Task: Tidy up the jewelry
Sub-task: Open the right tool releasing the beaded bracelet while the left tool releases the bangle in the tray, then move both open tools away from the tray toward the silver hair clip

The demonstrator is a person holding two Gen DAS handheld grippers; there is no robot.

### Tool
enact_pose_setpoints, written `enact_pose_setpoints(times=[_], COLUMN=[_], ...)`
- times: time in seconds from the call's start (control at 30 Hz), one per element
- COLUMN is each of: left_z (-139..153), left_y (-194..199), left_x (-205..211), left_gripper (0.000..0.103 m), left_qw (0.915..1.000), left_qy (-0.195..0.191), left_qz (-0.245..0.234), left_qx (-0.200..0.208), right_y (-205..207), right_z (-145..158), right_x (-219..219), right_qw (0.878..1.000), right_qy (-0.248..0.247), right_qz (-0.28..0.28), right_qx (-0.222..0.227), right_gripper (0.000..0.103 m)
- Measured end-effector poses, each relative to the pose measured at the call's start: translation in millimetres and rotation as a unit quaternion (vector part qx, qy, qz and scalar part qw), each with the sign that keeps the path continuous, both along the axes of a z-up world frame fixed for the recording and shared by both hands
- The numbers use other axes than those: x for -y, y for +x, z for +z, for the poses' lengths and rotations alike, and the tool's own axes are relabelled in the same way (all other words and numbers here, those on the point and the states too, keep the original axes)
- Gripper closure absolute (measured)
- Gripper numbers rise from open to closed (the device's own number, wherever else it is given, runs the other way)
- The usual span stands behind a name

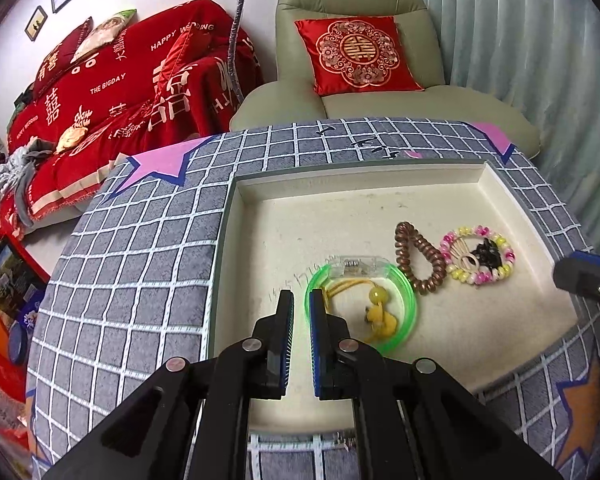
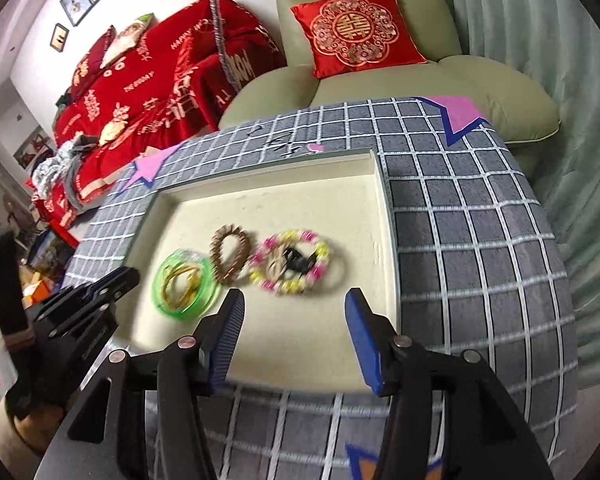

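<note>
A cream tray [image 1: 340, 208] lies on a grey checked tablecloth [image 1: 140, 260]. In it are a green bangle [image 1: 411, 300] ringing a yellow bead on a cord [image 1: 378, 312], a brown spiral hair tie [image 1: 436, 276], and a pink, yellow and white bead bracelet [image 1: 509, 258] around a black clip [image 1: 488, 250]. My left gripper [image 1: 301, 296] is shut with a thin empty gap at the bangle's left rim; the right wrist view shows the left gripper [image 2: 128, 276] clear of the bangle [image 2: 160, 300]. My right gripper [image 2: 295, 298] is open and empty, just short of the bead bracelet [image 2: 260, 258].
The tray has raised walls and its right wall [image 2: 384, 208] is close to my right gripper. Behind the table stand a green armchair [image 1: 380, 104] with a red cushion [image 1: 356, 56] and a sofa under a red blanket [image 1: 112, 92]. A pale curtain [image 1: 540, 40] hangs at the right.
</note>
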State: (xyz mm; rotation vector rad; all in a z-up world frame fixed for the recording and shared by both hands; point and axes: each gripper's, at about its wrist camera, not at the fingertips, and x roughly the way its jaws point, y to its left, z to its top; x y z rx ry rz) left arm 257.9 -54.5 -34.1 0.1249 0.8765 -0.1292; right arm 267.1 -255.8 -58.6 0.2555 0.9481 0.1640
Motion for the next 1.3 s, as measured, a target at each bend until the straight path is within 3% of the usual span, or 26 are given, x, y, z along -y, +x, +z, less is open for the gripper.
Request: enact_pose_setpoints(times=[0.23, 0.43, 0.77, 1.3], left_z=[5.1, 9.0, -0.7, -32.1], left_y=[-23.8, -41.8, -73.4, -98.9], left_x=[-13.2, -34.5, -73.3, -110.1], left_gripper=[0.086, 0.085, 0.085, 0.085], left_qw=[0.9999, 0.9991, 0.9964, 0.9918], left_qy=[-0.013, -0.038, -0.066, -0.078], left_qz=[0.002, 0.016, 0.051, 0.091], left_qx=[0.001, -0.005, -0.013, -0.044], right_y=[-36.4, -47.5, -32.0, -14.7], right_z=[6.1, -12.5, -51.4, -66.3], right_x=[-18.3, -49.4, -91.1, -120.1], right_qw=[0.999, 0.995, 0.991, 0.991], right_qy=[0.028, 0.046, 0.055, 0.042], right_qz=[0.039, 0.082, 0.109, 0.118], right_qx=[0.002, -0.025, -0.052, -0.049], right_gripper=[0.047, 0.047, 0.047, 0.046])
